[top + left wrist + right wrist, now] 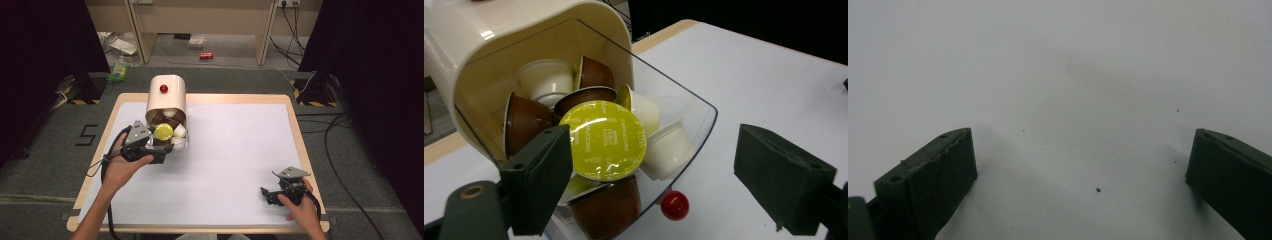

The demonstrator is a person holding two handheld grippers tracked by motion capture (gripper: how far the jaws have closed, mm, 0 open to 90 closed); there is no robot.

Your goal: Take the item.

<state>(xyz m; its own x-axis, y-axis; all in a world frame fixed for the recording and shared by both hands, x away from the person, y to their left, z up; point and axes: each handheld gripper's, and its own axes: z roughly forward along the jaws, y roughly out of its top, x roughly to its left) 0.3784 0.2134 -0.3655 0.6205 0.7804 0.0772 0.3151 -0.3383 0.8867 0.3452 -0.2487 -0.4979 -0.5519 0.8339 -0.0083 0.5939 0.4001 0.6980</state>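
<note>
A cream, round-topped plastic capsule dispenser [168, 97] with a clear open drawer [684, 117] stands at the far left of the white-covered table [235, 155]. The left gripper [649, 175], jaws wide apart and gripping nothing, faces the yellow-green foil-lidded coffee capsule [603, 140] at the front of the brown and white pods. The likely step is picking it: the jaws should straddle its rim squarely, clear of the drawer wall. The right gripper [280, 192] rests near the table's right front, jaws apart.
</note>
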